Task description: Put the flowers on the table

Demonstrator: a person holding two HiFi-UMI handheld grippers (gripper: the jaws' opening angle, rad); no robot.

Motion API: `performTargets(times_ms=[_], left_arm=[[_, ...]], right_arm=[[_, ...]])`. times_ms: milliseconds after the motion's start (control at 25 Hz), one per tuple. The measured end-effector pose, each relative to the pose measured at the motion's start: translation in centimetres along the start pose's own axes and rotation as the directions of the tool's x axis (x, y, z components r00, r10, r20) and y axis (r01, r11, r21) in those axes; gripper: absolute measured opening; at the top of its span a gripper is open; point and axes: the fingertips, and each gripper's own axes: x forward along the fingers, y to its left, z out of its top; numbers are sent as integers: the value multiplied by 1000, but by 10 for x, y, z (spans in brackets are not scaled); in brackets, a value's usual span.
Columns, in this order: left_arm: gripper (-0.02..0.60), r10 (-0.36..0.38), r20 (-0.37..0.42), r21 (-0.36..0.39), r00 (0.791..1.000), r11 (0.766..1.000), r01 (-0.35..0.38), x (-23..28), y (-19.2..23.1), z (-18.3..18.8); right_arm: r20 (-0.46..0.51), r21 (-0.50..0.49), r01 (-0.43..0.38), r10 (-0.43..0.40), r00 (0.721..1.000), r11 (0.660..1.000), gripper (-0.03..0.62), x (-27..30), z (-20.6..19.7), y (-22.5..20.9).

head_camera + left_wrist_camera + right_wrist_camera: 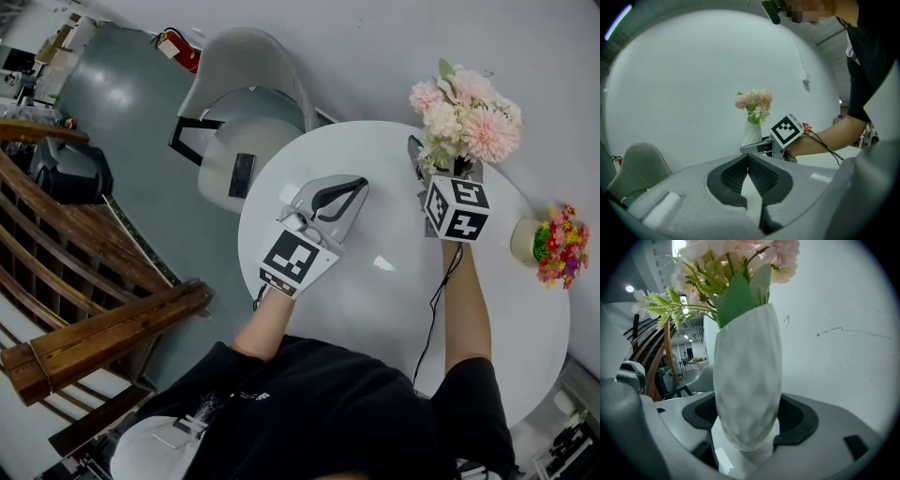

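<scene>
A bunch of pink flowers (466, 112) stands in a white dimpled vase (747, 394) at the far side of the round white table (375, 309). My right gripper (448, 167) reaches in from the near side. Its jaws stand wide on either side of the vase, and both black pads (794, 420) lie against the vase's lower body. The vase's base seems to rest on the glossy tabletop. My left gripper (360, 184) hovers over the table's left half, shut with nothing in it. From the left gripper view, the vase (751, 133) rises behind the right gripper's marker cube (786, 131).
A small pale pot of red and yellow flowers (553, 244) stands at the table's right edge. A grey chair (244, 112) is pushed up to the far left of the table. A wooden stair rail (94, 309) runs along the left, and a wall is close behind the table.
</scene>
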Motion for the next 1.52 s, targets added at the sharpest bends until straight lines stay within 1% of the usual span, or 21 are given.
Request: performTargets(times_ms=[840,1120,1520], left_arm=[[5,4,7,-1,1000,1000,-4,-6,-1,2],[5,5,8,0,1000,1000,-5,-8,-1,2],[5,5,8,4,1000,1000,-5,-9,-1,5]], right_arm=[[-5,-23,24,-24,1000,999,368,-3,-1,4],[8,-1,32,-32,999,999,368,-5,-2,3],[0,-25,43,-43,999,999,368,-6,-2,5]])
